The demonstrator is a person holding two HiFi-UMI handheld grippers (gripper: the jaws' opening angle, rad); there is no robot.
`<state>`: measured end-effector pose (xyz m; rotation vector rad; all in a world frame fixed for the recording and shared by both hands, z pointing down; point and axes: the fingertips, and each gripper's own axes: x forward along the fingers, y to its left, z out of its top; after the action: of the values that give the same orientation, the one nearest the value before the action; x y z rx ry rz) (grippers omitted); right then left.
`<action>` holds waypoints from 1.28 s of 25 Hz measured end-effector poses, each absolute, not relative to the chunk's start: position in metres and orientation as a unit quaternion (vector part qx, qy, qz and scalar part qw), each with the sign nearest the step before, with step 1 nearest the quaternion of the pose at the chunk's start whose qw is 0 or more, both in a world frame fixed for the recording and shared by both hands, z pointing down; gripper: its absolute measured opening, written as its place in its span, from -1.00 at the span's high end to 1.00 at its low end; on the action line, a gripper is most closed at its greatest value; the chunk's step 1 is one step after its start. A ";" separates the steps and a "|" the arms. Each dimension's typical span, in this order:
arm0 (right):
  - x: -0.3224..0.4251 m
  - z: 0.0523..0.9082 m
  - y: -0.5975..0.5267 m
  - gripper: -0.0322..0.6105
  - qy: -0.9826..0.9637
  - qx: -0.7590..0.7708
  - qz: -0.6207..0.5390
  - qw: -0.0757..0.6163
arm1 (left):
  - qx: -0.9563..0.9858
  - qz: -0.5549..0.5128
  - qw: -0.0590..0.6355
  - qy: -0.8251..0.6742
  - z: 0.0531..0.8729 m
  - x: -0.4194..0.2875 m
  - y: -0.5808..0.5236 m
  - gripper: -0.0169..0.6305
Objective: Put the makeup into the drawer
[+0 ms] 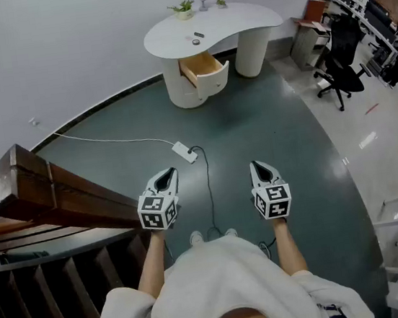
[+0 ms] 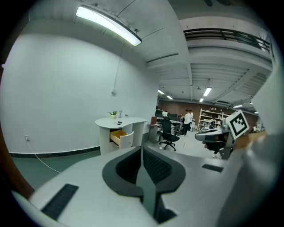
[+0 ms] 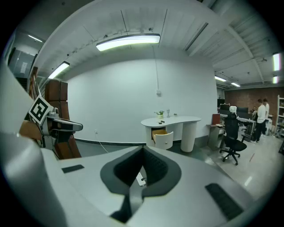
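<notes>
Far ahead of both pairs of jaws, across the green floor [image 1: 268, 131], the makeup [image 1: 196, 41] lies as small dark pieces on the white surface [image 1: 239, 18], just above the open drawer [image 1: 201, 65]. The left gripper [image 1: 170, 173] and right gripper [image 1: 255, 166] are both closed on nothing. The step in hand is probably the approach: walk up, skirt the power strip [image 1: 184, 151] just beyond the left jaws, and part the jaws before reaching for one piece.
</notes>
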<state>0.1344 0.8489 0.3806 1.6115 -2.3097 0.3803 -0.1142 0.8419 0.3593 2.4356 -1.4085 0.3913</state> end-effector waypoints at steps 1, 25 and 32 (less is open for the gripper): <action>0.135 0.382 0.850 0.91 -0.804 0.560 0.133 0.150 | 0.848 0.137 0.150 -0.490 0.360 -0.113 0.842 0.88; 0.188 0.400 0.869 -0.13 -0.839 0.511 0.123 0.141 | 0.840 0.144 0.159 -0.499 0.373 -0.038 0.861 0.88; 0.206 0.413 0.857 -0.15 -0.840 0.506 0.130 0.146 | 0.833 0.152 0.169 -0.505 0.387 -0.023 0.857 0.88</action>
<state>0.2064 0.8566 0.4126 1.4570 -2.4191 0.3758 -0.0225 0.8571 0.3866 2.3679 -1.4346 0.4315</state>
